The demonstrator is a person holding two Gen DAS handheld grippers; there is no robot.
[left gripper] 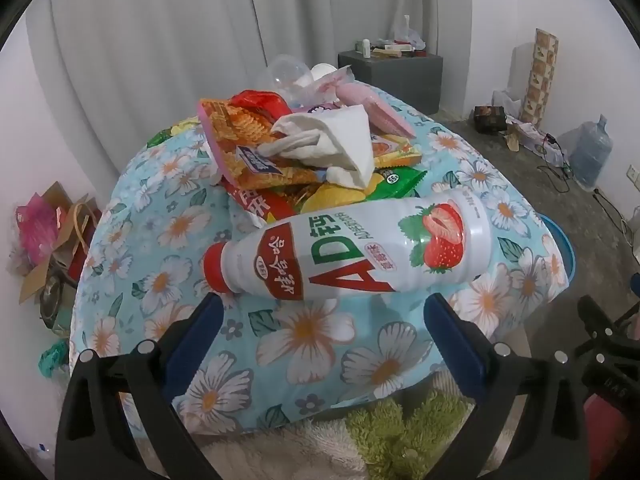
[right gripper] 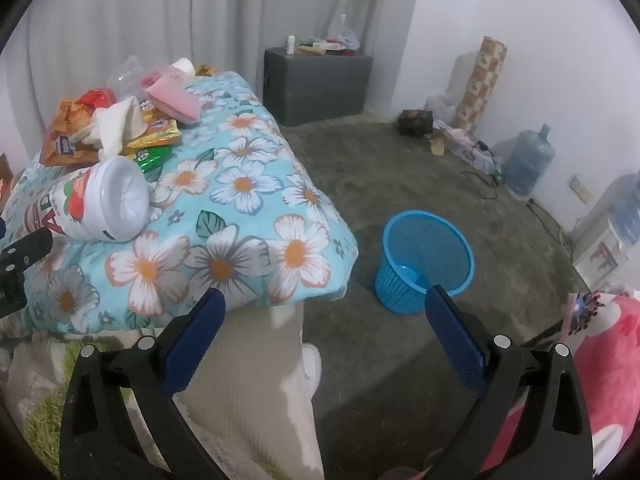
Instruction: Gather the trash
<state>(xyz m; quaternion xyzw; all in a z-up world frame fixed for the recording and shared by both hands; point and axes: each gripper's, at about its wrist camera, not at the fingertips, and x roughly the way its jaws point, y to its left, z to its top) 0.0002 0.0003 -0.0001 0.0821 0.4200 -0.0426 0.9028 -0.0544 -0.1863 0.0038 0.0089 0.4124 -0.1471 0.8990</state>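
Note:
A white strawberry-drink bottle point(left gripper: 348, 248) with a red cap lies on its side on the flowered cloth point(left gripper: 160, 280) of the table. My left gripper point(left gripper: 320, 304) is open just in front of it, fingers apart on either side, not touching. Behind the bottle lies a pile of snack wrappers point(left gripper: 248, 148) and a crumpled white tissue point(left gripper: 340, 144). My right gripper point(right gripper: 324, 300) is open and empty, off the table's right edge, above the floor near a blue mesh basket point(right gripper: 424, 256). The bottle point(right gripper: 108, 204) and the pile point(right gripper: 80, 132) also show in the right wrist view.
A grey box point(right gripper: 320, 84) with small items stands at the back wall. Water jugs point(right gripper: 528, 164) and cables lie at the right wall. Cardboard and bags point(left gripper: 52, 248) sit on the floor left of the table. A leg in beige trousers point(right gripper: 256, 380) is below the table edge.

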